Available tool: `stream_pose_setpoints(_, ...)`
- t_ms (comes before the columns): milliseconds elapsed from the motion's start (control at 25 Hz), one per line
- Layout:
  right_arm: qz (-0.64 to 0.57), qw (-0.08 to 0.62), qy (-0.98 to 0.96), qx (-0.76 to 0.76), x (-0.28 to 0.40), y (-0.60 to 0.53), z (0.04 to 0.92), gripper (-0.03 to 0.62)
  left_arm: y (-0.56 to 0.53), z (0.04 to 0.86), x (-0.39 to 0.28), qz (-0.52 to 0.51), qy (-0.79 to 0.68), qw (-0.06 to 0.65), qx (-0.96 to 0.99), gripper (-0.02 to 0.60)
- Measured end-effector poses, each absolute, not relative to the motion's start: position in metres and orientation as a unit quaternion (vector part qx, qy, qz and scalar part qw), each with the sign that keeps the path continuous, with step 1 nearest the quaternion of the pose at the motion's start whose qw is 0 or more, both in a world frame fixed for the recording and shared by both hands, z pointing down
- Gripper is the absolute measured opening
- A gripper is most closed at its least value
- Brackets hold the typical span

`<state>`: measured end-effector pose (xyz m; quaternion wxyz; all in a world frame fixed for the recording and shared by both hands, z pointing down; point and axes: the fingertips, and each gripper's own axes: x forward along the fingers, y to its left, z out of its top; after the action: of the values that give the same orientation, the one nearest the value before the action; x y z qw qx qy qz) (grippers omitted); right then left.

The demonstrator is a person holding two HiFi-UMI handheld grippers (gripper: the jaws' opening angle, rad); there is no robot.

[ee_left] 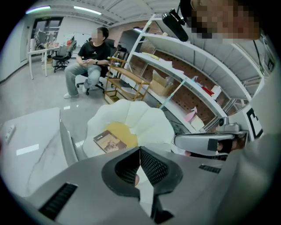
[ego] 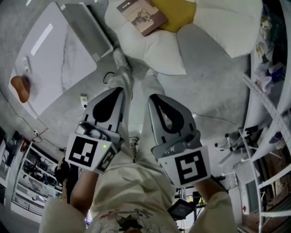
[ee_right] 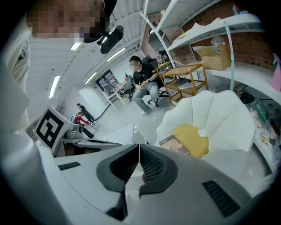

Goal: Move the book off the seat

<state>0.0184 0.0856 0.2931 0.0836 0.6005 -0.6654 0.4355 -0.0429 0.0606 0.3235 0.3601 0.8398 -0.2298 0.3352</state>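
A brown book [ego: 142, 16] lies on the flower-shaped white seat [ego: 159, 50], partly over its yellow centre cushion [ego: 179, 13]. The left gripper view shows the book [ee_left: 110, 141] ahead on the seat [ee_left: 145, 121]; the right gripper view shows the book [ee_right: 175, 145] ahead too. My left gripper [ego: 121, 90] and right gripper [ego: 153, 97] hang side by side in front of my legs, well short of the seat. Both are shut with nothing between the jaws.
A white marble-look table [ego: 54, 54] stands to the left of the seat, with an orange object [ego: 20, 87] on its corner. White shelving [ego: 268, 91] runs along the right. A seated person [ee_left: 88, 61] is in the far background. Cables lie on the grey floor.
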Motion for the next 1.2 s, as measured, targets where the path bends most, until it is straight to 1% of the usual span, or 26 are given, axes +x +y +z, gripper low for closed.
stream_pose_setpoints(200, 0.439, 0.076, -0.654, 0.611, 0.016, 0.069, 0.338, 0.011, 0.047, 0.36, -0.036, 0.326, -0.234, 0.371, 0.838, 0.012)
stream_pose_setpoints(360, 0.434, 0.048, -0.654, 0.617, 0.018, 0.053, 0.354, 0.011, 0.035, 0.38, -0.029, 0.323, -0.231, 0.374, 0.838, 0.012)
stream_pose_setpoints(520, 0.43, 0.038, -0.647, 0.629, 0.019, 0.037, 0.37, 0.011, 0.023, 0.397, -0.032, 0.331, -0.227, 0.366, 0.839, 0.012)
stream_pose_setpoints(640, 0.431, 0.039, -0.643, 0.633, 0.021, 0.029, 0.386, 0.012, 0.014, 0.414, -0.032, 0.337, -0.222, 0.353, 0.844, 0.012)
stream_pose_setpoints(840, 0.42, 0.03, -0.658, 0.625, 0.021, 0.027, 0.418, 0.012, -0.004, 0.449, -0.035, 0.346, -0.229, 0.308, 0.856, 0.012)
stream_pose_setpoints(1000, 0.434, 0.033, -0.638, 0.635, 0.031, 0.031, 0.446, 0.014, -0.009, 0.475, -0.031, 0.349, -0.228, 0.31, 0.855, 0.012)
stream_pose_setpoints(1080, 0.447, 0.025, -0.63, 0.635, 0.034, 0.034, 0.455, 0.027, -0.007, 0.483, -0.027, 0.35, -0.224, 0.311, 0.855, 0.012)
stream_pose_setpoints(1200, 0.458, 0.017, -0.621, 0.636, 0.04, 0.035, 0.468, 0.074, -0.005, 0.494, -0.022, 0.352, -0.221, 0.308, 0.856, 0.012)
